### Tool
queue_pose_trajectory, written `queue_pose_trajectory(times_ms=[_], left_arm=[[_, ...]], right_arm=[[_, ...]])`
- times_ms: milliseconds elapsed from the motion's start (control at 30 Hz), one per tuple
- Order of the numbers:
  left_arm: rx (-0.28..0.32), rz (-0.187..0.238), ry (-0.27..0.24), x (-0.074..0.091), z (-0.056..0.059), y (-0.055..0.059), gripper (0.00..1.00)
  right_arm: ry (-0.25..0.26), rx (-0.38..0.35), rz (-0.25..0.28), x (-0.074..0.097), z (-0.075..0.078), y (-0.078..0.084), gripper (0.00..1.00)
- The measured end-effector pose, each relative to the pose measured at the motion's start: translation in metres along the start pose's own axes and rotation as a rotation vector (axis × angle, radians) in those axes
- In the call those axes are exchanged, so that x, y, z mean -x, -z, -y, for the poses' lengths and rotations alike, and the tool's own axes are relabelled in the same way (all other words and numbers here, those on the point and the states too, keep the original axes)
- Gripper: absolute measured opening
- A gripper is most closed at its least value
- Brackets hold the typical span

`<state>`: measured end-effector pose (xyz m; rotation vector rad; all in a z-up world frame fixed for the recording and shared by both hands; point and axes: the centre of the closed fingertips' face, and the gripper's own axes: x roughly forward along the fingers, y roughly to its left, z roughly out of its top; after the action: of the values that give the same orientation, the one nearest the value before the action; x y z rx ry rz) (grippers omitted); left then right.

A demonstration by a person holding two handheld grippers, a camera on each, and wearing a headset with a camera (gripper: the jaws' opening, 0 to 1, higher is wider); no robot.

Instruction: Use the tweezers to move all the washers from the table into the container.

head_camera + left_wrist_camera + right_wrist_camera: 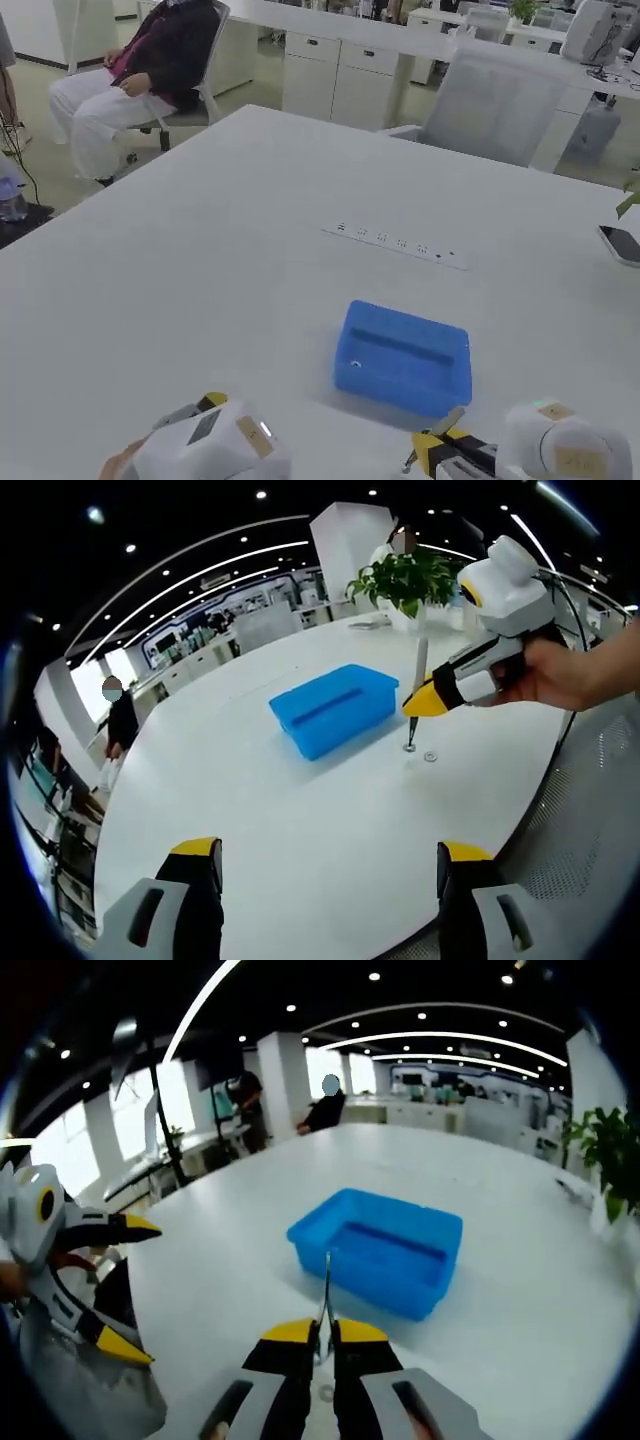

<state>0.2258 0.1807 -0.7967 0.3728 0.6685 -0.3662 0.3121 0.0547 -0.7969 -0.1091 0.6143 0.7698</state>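
Right gripper (322,1332) clenched on tweezers (418,680), long axis near upright, tips down toward table (300,810), washer (431,756) just beside tips, near blue container (335,708); left gripper (330,850) released, empty, farther off

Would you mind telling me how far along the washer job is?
Early on. Done: a small speck in the container may be one already. In hand: the right gripper is shut on the tweezers, tips at a washer on the table. Left: that one and a second washer beside it.
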Motion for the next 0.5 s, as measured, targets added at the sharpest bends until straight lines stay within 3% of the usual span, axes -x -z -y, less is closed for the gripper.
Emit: queue_pose_trajectory(times_ms=[500], left_arm=[[0.008, -0.004, -0.003, -0.001, -0.001, 0.001, 0.9]], right_arm=[[-0.019, 0.014, 0.039, 0.003, 0.005, -0.032, 0.03]])
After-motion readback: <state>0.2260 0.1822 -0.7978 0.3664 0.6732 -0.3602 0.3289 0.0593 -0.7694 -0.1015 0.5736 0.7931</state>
